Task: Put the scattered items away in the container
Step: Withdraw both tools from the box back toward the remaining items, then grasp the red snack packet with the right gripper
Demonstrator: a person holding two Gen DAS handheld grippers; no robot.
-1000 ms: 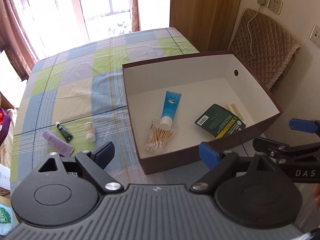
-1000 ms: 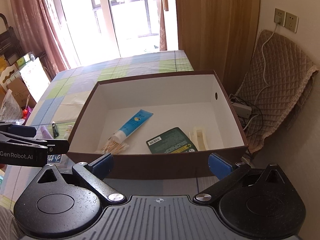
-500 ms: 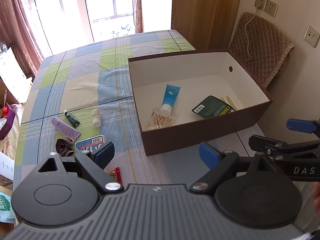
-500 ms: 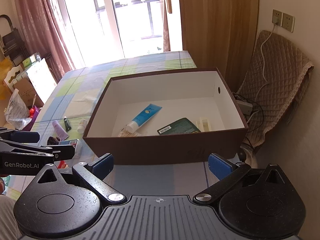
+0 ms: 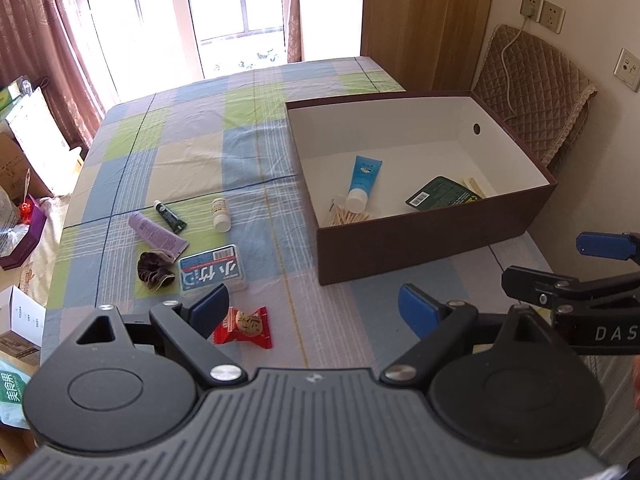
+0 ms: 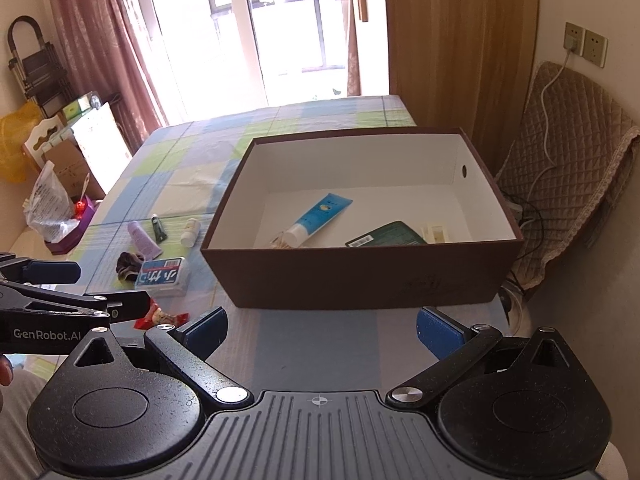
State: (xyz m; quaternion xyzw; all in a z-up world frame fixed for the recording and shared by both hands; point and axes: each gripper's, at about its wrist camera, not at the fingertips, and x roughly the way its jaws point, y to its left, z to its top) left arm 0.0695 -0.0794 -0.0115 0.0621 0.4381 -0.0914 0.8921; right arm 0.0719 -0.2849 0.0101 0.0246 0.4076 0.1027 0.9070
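Left wrist view: left hand-held gripper (image 5: 314, 306) spread wide and empty above the counter (image 5: 256, 148); brown box (image 5: 432, 236) holding a blue tube (image 5: 363, 178), cotton swabs (image 5: 346, 216) and a dark green packet (image 5: 442, 194). Left of the box: purple tube (image 5: 158, 234), small green tube (image 5: 171, 216), white bottle (image 5: 221, 215), dark scrunchie (image 5: 154, 269), blue tissue pack (image 5: 212, 271), red snack packet (image 5: 244, 327) fully visible. Right wrist view: right hand-held gripper (image 6: 322, 326) also spread, empty, facing the box's near wall; swabs and snack packet mostly hidden.
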